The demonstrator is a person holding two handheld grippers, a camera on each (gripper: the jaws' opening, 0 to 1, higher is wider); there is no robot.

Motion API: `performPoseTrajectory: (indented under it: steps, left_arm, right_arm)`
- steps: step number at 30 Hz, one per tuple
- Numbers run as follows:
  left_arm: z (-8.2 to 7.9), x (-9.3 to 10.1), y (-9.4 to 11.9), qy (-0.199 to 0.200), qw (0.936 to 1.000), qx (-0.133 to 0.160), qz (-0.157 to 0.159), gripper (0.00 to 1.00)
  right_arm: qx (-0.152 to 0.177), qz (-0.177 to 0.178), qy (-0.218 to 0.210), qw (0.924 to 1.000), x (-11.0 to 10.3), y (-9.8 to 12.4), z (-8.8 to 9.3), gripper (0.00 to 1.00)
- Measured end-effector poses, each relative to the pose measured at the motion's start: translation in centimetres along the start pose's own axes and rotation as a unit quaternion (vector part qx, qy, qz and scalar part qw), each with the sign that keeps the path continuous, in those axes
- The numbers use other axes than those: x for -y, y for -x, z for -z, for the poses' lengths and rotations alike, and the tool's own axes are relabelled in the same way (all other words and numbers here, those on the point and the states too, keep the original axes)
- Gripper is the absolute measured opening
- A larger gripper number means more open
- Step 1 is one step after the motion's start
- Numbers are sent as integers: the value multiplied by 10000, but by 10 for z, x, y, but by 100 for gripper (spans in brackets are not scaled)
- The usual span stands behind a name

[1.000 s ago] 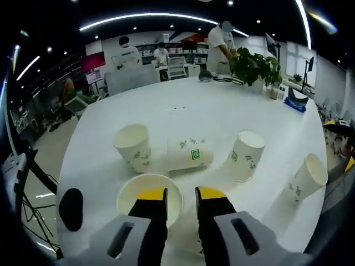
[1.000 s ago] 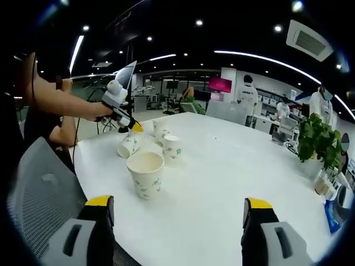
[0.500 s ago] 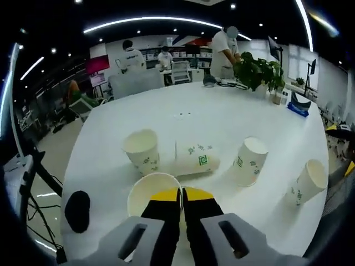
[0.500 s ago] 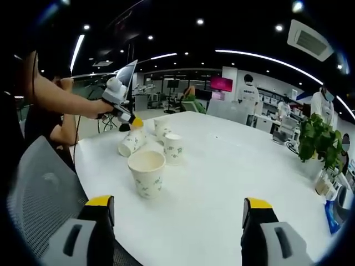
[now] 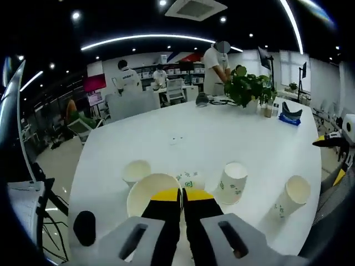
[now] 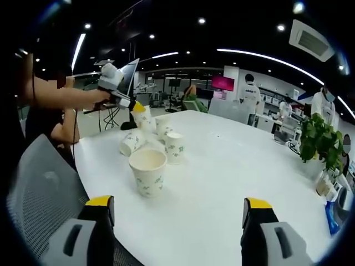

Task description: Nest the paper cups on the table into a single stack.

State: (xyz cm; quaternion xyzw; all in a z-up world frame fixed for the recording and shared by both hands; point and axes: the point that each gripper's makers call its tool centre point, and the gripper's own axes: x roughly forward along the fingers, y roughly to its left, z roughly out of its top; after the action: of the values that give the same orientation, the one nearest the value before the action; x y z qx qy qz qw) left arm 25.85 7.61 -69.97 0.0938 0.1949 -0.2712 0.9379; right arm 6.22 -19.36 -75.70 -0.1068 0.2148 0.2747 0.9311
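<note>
A: Status, left gripper [image 5: 181, 195], near to far?
B: Jaws pressed together on rim of lifted cup [image 5: 148, 192], wall pinched between yellow tips. In right gripper view, same gripper [image 6: 136, 106] seen held up in person's hand [image 6: 100, 95], cup [image 6: 142, 118] hanging clear above table [image 6: 233, 172].

A: Cups past it, left gripper view?
B: Upright cup [image 5: 136, 171] just beyond held one, mouth up. Cup on its side [image 5: 192, 178] beside it, green logo showing. Further right, two inverted-looking cups: one [image 5: 231, 183] mid-table, one [image 5: 291, 195] near table edge. All on white table [image 5: 183, 127]. Black object [image 5: 84, 228] at near left edge, type can't tell.

A: Right gripper [image 6: 176, 213]?
B: Jaws spread wide, nothing between them, low over near table edge. Closest cup [image 6: 148, 172] upright ahead, mouth up. Behind it: upright cup [image 6: 174, 147], cup lying sideways [image 6: 131, 142] to its left, another [image 6: 161, 128] further back.

A: Background?
B: Grey chair back [image 6: 39, 188] at left of right gripper view. Potted plant [image 5: 248, 86] at far table end. People [image 5: 217, 61] standing at back of office, ceiling light strips above.
</note>
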Motion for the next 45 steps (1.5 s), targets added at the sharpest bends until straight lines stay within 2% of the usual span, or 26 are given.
performPoseTrajectory:
  steps: [7, 9, 11, 14, 19, 22, 25, 28, 32, 45]
  left_arm:
    - [-28, 27, 12, -246, 9991, 126, 321, 0]
    - [-40, 43, 19, -315, 9983, 160, 464, 0]
    - [-46, 47, 20, -484, 9970, 192, 580, 0]
    - [-53, 58, 25, -498, 9956, 198, 769, 0]
    - [-61, 86, 37, -651, 9912, 162, 1145, 0]
    - [-67, 114, 47, -737, 9876, 155, 1380, 0]
    - [-68, 131, 52, -774, 9838, 171, 1610, 0]
    - [-70, 156, 60, -840, 9783, 186, 1886, 0]
    - [-67, 174, 65, -922, 9729, 161, 2112, 0]
    - [-52, 213, 66, -1203, 9596, 1, 2542, 0]
  right_arm:
    - [-12, 29, -6, 10000, 1, 0, 0, 98]
    - [-11, 25, 3, 10000, 0, 0, 0, 98]
    - [-21, 23, 3, 10000, 0, 0, 0, 98]
    - [-18, 25, 2, 10000, 0, 0, 0, 98]
    - [-34, 21, 13, 10000, 0, 0, 1, 98]
    - [-35, 23, 11, 10000, 0, 0, 1, 98]
    - [-39, 23, 15, 10000, -1, 0, 0, 98]
    - [-48, 6, 22, 10000, -2, 0, 0, 98]
    - [-56, 5, 23, 10000, -1, 0, 2, 98]
    - [-43, 8, 3, 10000, 0, 0, 2, 98]
